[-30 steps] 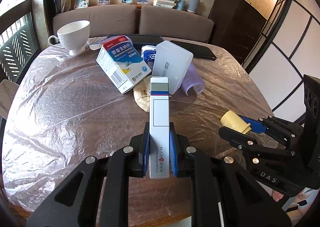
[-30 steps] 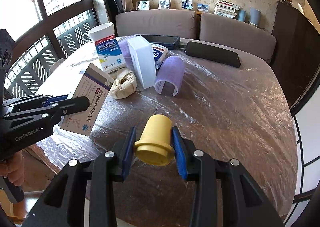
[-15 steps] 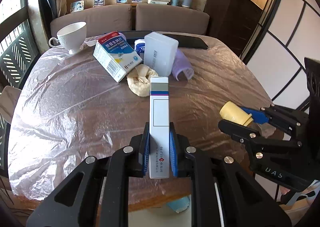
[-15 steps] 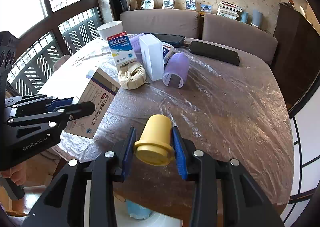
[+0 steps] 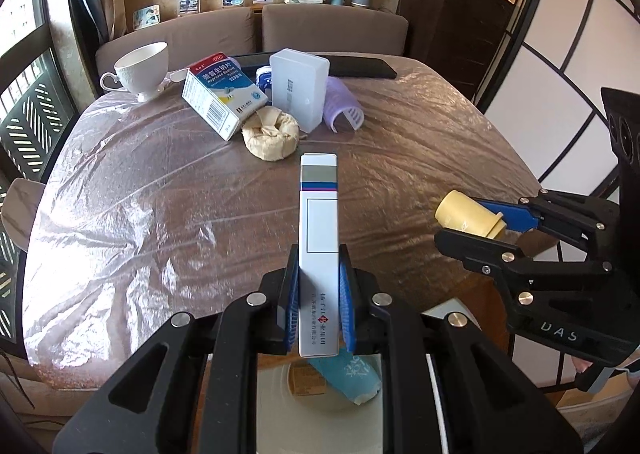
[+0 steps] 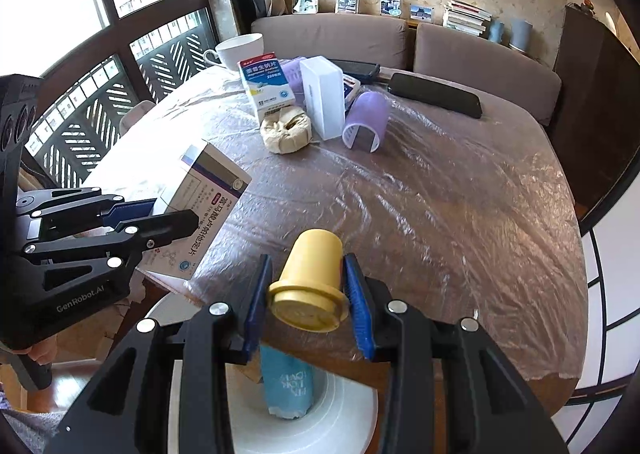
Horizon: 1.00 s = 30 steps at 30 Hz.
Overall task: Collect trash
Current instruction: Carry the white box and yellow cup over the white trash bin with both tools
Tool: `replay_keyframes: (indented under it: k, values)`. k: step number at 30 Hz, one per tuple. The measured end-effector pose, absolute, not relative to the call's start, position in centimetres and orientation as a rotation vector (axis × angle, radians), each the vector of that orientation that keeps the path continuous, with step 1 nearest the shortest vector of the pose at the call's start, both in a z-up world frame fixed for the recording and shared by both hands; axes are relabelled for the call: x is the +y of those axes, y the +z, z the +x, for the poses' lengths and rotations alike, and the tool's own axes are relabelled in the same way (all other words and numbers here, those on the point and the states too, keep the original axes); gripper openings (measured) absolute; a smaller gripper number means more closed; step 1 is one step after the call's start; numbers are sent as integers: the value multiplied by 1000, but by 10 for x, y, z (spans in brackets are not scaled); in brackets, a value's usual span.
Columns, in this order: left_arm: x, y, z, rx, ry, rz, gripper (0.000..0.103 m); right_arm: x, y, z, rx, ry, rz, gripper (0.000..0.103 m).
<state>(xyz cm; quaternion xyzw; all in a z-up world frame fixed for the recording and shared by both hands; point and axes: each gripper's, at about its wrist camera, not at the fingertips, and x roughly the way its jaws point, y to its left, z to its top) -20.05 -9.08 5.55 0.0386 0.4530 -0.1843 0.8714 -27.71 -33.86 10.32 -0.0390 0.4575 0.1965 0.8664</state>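
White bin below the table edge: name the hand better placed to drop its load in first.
Right, probably. The yellow plastic cup in the right gripper hangs right over the white bin; the left gripper's long white carton still reaches out over the table.

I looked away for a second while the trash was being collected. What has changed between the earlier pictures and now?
Both grippers pulled back from the table toward its near edge, so the white bin below, with a blue wrapper inside, has come into view. Nothing was let go: the left gripper still clamps the slim white box, the right gripper the yellow cap. The clutter on the table lies as before.
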Motion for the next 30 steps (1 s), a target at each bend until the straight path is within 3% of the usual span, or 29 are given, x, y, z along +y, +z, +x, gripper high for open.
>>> replay_keyframes:
  k: [30]
  values:
    - [-84, 37, -264, 1003, -429, 209, 20, -336, 99, -328, 1044, 537, -108, 36]
